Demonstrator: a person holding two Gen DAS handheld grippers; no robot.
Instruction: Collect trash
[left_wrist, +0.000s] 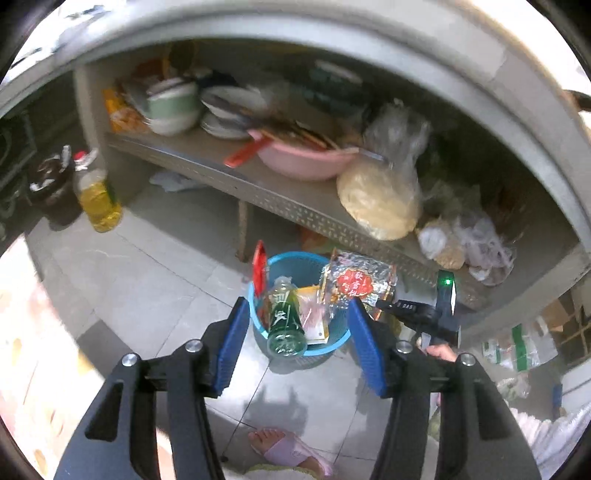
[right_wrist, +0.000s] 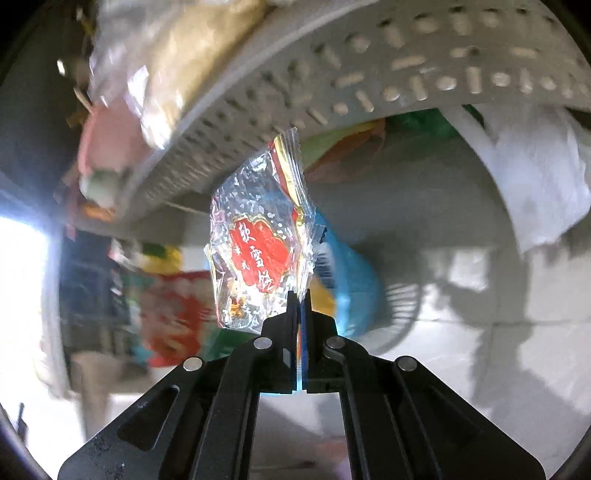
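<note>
Risk: basket (left_wrist: 258, 317) already crowded by green bottle (left_wrist: 284, 317) and packets; light wrapper (right_wrist: 258, 243) likely to catch on rim or on bottle and slide to floor (left_wrist: 147, 280) if let go off-centre. Right gripper (right_wrist: 300, 295) jaws clenched on wrapper's lower edge, wrapper upright over basket's right side, just below shelf (left_wrist: 295, 206). Left gripper (left_wrist: 295, 332) jaws spread, released, nothing between, above near side of basket.

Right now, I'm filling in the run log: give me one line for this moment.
left hand-held gripper: open, empty | right hand-held gripper: shut on wrapper | basket: holds bottle
</note>
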